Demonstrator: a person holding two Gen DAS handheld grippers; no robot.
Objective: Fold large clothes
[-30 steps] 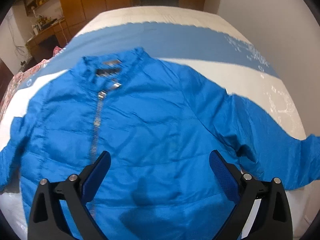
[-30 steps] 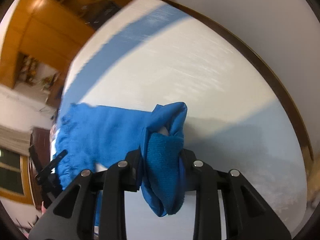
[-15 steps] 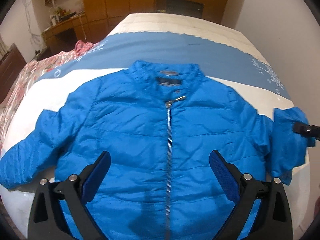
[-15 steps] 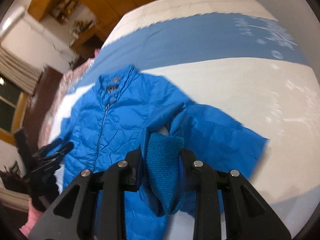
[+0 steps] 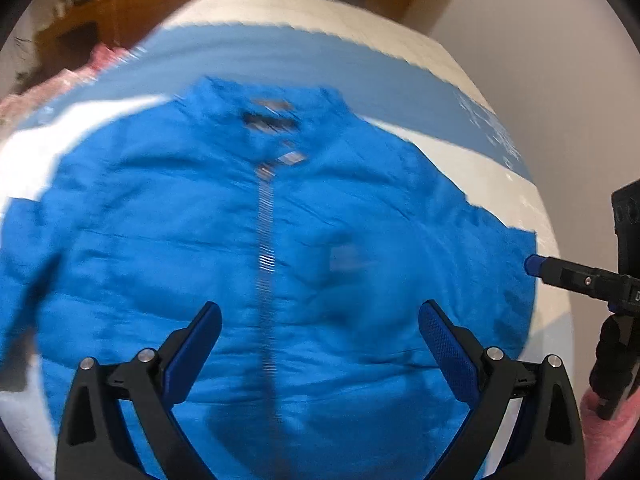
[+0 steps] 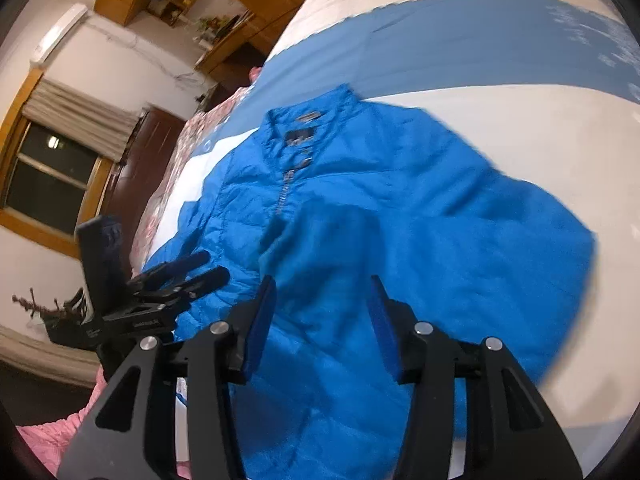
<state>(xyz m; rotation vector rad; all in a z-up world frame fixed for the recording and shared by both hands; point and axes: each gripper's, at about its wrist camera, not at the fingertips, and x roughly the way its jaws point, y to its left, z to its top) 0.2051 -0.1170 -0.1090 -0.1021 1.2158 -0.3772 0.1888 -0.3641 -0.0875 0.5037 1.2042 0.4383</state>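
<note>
On the bed [image 6: 500,128] | blue jacket [image 5: 280,240] lies front up, zipper [image 5: 266,248] closed, right sleeve [image 6: 320,248] folded over the chest | right gripper [image 6: 322,312] opening, pads clear of the cloth | left gripper [image 5: 320,332] spread wide, empty, over the hem | advice: let the sleeve settle flat, then lift clear without snagging.

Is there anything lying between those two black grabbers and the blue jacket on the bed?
Nothing visible. The left gripper hangs open right above the jacket, with only air beneath. The right gripper is opening its fingers over the folded-in sleeve, and nothing lies on the cloth.
</note>
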